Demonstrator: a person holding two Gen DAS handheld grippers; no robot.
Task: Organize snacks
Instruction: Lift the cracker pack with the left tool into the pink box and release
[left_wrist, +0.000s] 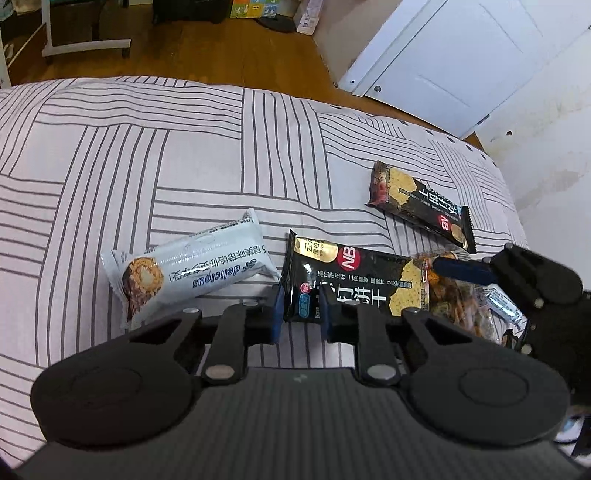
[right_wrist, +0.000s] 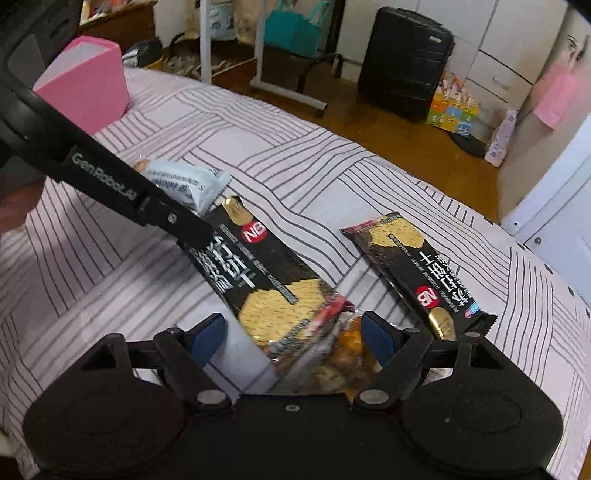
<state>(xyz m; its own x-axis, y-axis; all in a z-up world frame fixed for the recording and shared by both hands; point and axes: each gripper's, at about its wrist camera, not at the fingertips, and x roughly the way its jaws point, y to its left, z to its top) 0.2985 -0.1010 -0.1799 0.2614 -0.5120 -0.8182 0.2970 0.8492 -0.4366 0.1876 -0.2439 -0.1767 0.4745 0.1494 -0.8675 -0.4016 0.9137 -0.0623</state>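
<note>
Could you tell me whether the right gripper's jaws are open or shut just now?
Open. The right gripper has its blue pads set wide apart on either side of the clear snack bag, not pressing it.

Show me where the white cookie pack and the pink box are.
white cookie pack (left_wrist: 192, 266): left wrist view, middle of the wrapper.
pink box (right_wrist: 86, 79): right wrist view, its front face.

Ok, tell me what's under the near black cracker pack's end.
A clear packet of mixed snacks lies partly under the near black cracker pack. Striped bedsheet surrounds it; the covered part is hidden.
</note>
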